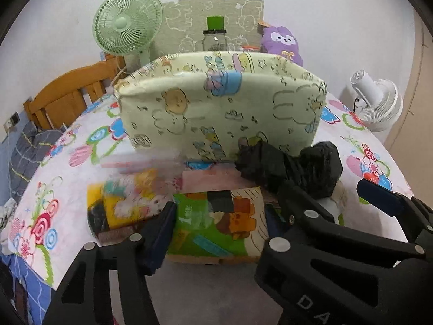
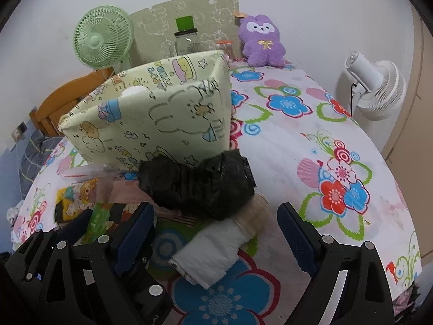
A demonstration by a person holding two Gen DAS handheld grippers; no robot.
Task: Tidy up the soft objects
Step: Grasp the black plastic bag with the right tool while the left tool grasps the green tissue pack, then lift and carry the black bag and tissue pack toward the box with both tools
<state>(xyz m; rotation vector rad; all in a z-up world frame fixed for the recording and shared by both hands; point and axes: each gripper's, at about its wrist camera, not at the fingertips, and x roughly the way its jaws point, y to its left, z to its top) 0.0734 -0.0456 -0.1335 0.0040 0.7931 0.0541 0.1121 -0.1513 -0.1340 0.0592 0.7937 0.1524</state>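
Observation:
A green printed soft pack (image 1: 219, 222) lies on the flowered bedsheet (image 2: 311, 140), and my left gripper (image 1: 216, 224) is shut on it, a blue pad pressed against each side. Beside it lie a yellow pack (image 1: 127, 203) and a pink pack (image 1: 211, 178). A black plastic-wrapped bundle (image 2: 200, 181) rests against the pale yellow cartoon-print fabric bin (image 2: 151, 119), which stands upright behind the pile. My right gripper (image 2: 216, 233) is open, and a white rolled cloth (image 2: 213, 254) lies untouched between its fingers. The right gripper's arm crosses the left wrist view and hides part of the pile.
At the back of the bed stand a green table fan (image 2: 102, 38), a glass jar with a green lid (image 2: 186, 40) and a purple plush toy (image 2: 262, 40). A white fan (image 2: 379, 89) stands off the right edge. A wooden headboard (image 1: 67, 92) is at the left.

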